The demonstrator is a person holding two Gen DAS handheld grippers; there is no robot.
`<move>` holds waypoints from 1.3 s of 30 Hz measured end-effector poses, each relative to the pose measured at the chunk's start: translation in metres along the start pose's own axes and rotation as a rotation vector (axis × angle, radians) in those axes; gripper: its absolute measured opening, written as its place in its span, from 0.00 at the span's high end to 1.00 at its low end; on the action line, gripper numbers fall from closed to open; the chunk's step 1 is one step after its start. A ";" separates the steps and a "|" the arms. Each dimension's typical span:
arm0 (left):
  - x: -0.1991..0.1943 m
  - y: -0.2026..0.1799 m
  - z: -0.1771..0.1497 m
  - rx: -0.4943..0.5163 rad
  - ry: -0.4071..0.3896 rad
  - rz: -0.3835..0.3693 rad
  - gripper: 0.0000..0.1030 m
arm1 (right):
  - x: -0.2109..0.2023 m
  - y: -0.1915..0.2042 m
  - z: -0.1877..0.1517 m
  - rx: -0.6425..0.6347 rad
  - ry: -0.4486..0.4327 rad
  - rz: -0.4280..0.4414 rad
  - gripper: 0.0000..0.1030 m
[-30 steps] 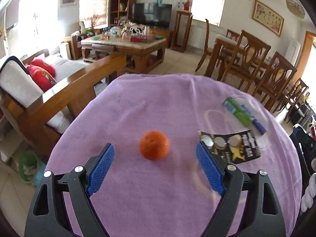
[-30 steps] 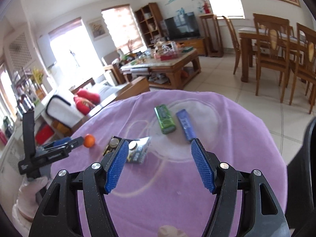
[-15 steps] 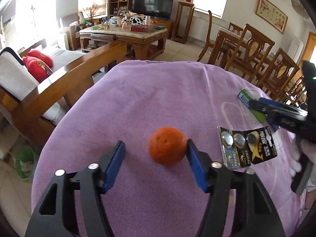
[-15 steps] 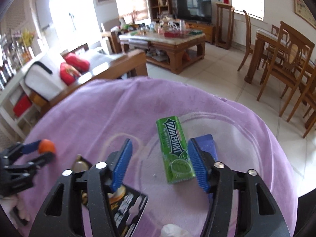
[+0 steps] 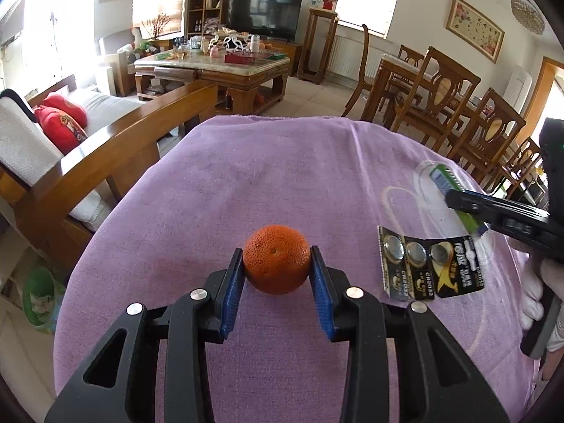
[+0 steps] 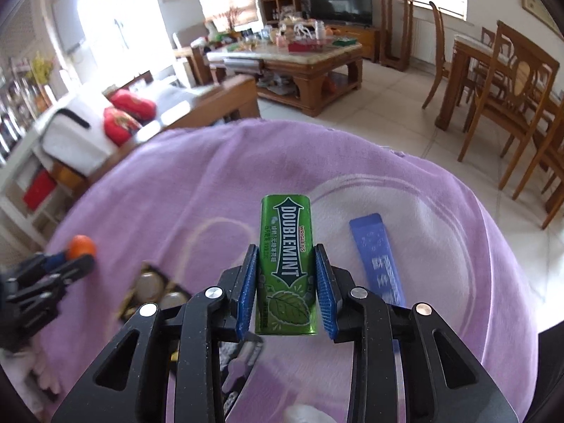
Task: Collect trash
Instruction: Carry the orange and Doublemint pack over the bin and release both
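Note:
My left gripper is shut on an orange that rests on the purple tablecloth. My right gripper is shut on a green Doublemint gum pack and seems to hold it just above the cloth. A blue wrapper lies right of the gum pack. A black battery blister card lies right of the orange; it also shows in the right wrist view. The right gripper shows at the right edge of the left wrist view, over the gum pack.
The round table stands beside a wooden sofa arm on the left. Dining chairs stand beyond the table's right side. A green bin sits on the floor at the lower left. A coffee table stands further back.
Both grippers have moved forward and closed: the left one on the orange, the right one on the green gum pack. The right view has swung closer over the cloth.

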State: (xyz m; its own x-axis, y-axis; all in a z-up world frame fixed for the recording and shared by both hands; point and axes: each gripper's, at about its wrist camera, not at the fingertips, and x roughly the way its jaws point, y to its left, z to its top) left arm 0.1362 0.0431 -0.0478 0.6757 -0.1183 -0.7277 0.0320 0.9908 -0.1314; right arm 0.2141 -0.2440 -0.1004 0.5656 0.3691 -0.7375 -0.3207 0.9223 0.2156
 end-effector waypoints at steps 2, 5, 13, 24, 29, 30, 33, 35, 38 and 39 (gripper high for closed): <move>-0.004 0.000 0.000 0.006 -0.025 -0.003 0.65 | -0.028 -0.001 -0.013 0.026 -0.051 0.056 0.70; -0.015 -0.009 -0.002 0.043 -0.093 -0.017 0.65 | -0.068 -0.001 -0.034 0.055 -0.112 0.118 0.70; -0.070 -0.085 -0.018 0.168 -0.199 -0.136 0.65 | -0.166 -0.038 -0.095 0.121 -0.256 0.195 0.70; -0.114 -0.217 -0.047 0.356 -0.279 -0.288 0.65 | -0.263 -0.128 -0.160 0.215 -0.384 0.121 0.70; -0.109 -0.268 -0.059 0.422 -0.275 -0.342 0.65 | -0.298 -0.182 -0.191 0.279 -0.429 0.073 0.70; -0.106 -0.277 -0.060 0.436 -0.269 -0.349 0.65 | -0.303 -0.194 -0.197 0.298 -0.435 0.069 0.70; -0.098 -0.300 -0.066 0.464 -0.248 -0.376 0.65 | -0.319 -0.229 -0.217 0.341 -0.458 0.036 0.70; -0.092 -0.315 -0.073 0.474 -0.227 -0.405 0.65 | -0.326 -0.253 -0.229 0.380 -0.471 0.013 0.70; -0.080 -0.339 -0.076 0.489 -0.196 -0.439 0.65 | -0.337 -0.288 -0.247 0.440 -0.483 -0.022 0.70; -0.072 -0.349 -0.073 0.487 -0.177 -0.463 0.65 | -0.339 -0.295 -0.253 0.455 -0.487 -0.032 0.70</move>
State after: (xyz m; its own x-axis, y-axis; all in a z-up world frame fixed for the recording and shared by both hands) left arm 0.0221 -0.2990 0.0015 0.6218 -0.5641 -0.5433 0.6443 0.7628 -0.0546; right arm -0.0754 -0.6699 -0.0761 0.8824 0.2519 -0.3974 -0.0058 0.8504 0.5261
